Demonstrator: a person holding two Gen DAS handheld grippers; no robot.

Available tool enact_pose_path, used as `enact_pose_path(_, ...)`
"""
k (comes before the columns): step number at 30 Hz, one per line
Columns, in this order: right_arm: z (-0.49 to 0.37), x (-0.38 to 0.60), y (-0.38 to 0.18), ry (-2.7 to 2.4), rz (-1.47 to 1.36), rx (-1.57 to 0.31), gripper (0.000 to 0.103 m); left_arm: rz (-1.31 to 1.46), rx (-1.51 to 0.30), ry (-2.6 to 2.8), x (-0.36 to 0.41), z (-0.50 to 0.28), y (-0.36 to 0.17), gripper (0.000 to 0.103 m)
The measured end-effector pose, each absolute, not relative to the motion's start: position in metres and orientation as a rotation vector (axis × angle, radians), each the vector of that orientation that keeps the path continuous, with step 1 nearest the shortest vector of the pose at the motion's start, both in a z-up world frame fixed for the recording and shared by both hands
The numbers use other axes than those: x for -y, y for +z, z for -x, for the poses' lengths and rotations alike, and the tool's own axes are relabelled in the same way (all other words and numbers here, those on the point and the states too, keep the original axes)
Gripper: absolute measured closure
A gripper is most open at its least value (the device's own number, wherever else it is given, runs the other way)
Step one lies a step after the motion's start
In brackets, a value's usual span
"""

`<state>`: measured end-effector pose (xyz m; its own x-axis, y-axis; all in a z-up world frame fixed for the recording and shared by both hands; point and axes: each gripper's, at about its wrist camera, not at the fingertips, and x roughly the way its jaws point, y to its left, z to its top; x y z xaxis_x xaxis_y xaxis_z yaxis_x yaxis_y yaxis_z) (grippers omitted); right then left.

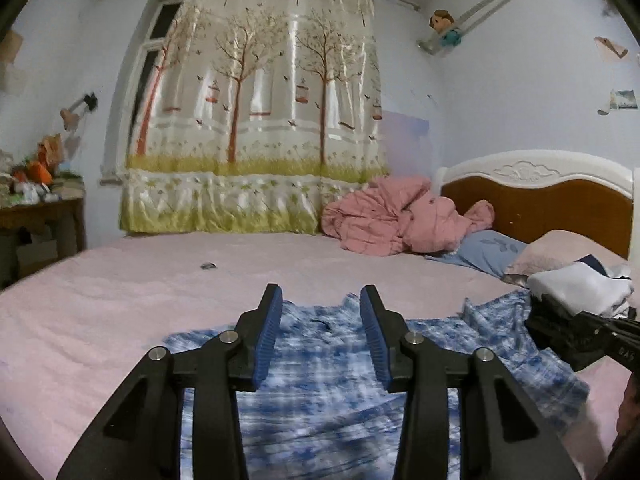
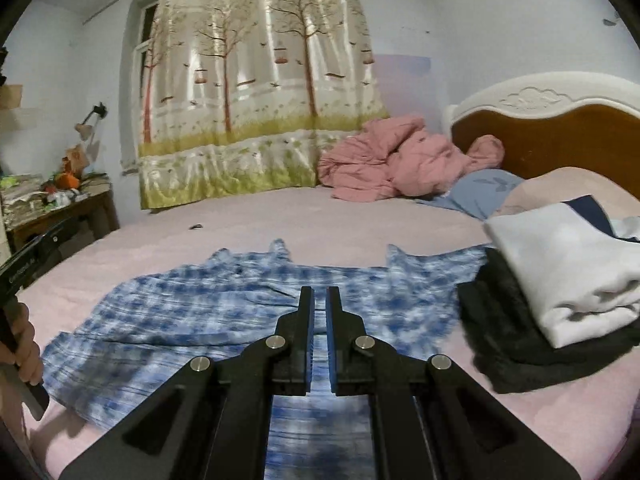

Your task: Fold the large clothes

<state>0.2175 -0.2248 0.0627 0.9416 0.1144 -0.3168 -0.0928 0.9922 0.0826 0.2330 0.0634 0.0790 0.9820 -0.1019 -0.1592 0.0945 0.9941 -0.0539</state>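
Note:
A blue and white plaid garment (image 1: pixel 320 364) lies spread on the pink bed; it also shows in the right wrist view (image 2: pixel 224 304). My left gripper (image 1: pixel 322 300) is open and empty above the garment's middle. My right gripper (image 2: pixel 320 300) has its jaws nearly closed with a thin gap, nothing between them, above the garment's near part. The right gripper's body also shows in the left wrist view (image 1: pixel 580 332) at the right edge.
A stack of folded clothes, white (image 2: pixel 560 268) over black (image 2: pixel 520 344), sits at the right on the bed (image 2: pixel 160 232). A crumpled pink quilt (image 1: pixel 400 216), a blue pillow (image 1: pixel 488 252) and the headboard (image 1: pixel 540 204) are at the far right. A cluttered side table (image 1: pixel 40 204) stands left.

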Motion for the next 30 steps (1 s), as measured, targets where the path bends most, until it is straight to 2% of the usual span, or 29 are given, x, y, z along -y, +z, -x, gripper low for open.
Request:
enact_pose_path(4, -0.219, 0.236, 0.055, 0.056, -0.042, -0.325, 0.097, 0.016, -0.174, -0.084, -0.055, -0.247, 0.072, 0.040)
enact_pose_path(6, -0.222, 0.239, 0.050, 0.040, -0.038, -0.327, 0.097, 0.006, -0.178, -0.077, -0.051, -0.253, 0.072, 0.036)
enact_pose_path(9, -0.231, 0.243, 0.042, 0.021, -0.043, -0.341, 0.097, 0.017, -0.166, -0.077, -0.049, -0.259, 0.070, 0.023)
enact_pose_path(15, -0.244, 0.242, 0.026, -0.003, -0.021, -0.359, 0.096, 0.007, -0.157, -0.062, -0.044, -0.265, 0.047, 0.012)
enact_pose_path(17, -0.246, 0.240, 0.021, -0.005, -0.016, -0.366, 0.091, -0.006, -0.165, -0.049, -0.043, -0.269, 0.035, 0.009)
enact_pose_path(19, -0.247, 0.239, 0.017, -0.008, -0.015, -0.364, 0.081, -0.032, -0.184, -0.036, -0.039, -0.275, 0.024, 0.008)
enact_pose_path(23, -0.248, 0.240, 0.015, -0.004, -0.024, -0.371, 0.077, -0.079, -0.195, -0.036, -0.029, -0.277, 0.017, 0.003)
enact_pose_path(27, -0.249, 0.238, 0.012, -0.016, -0.016, -0.371, 0.051, -0.079, -0.187, -0.024, -0.029, -0.274, 0.015, 0.001)
enact_pose_path(29, -0.248, 0.236, 0.011, -0.022, -0.008, -0.364, 0.049, -0.057, -0.179, -0.022, -0.034, -0.272, 0.016, 0.001)
enact_pose_path(30, -0.248, 0.236, 0.011, -0.024, -0.006, -0.363, 0.044, -0.044, -0.179, -0.023, -0.037, -0.272, 0.016, 0.001)
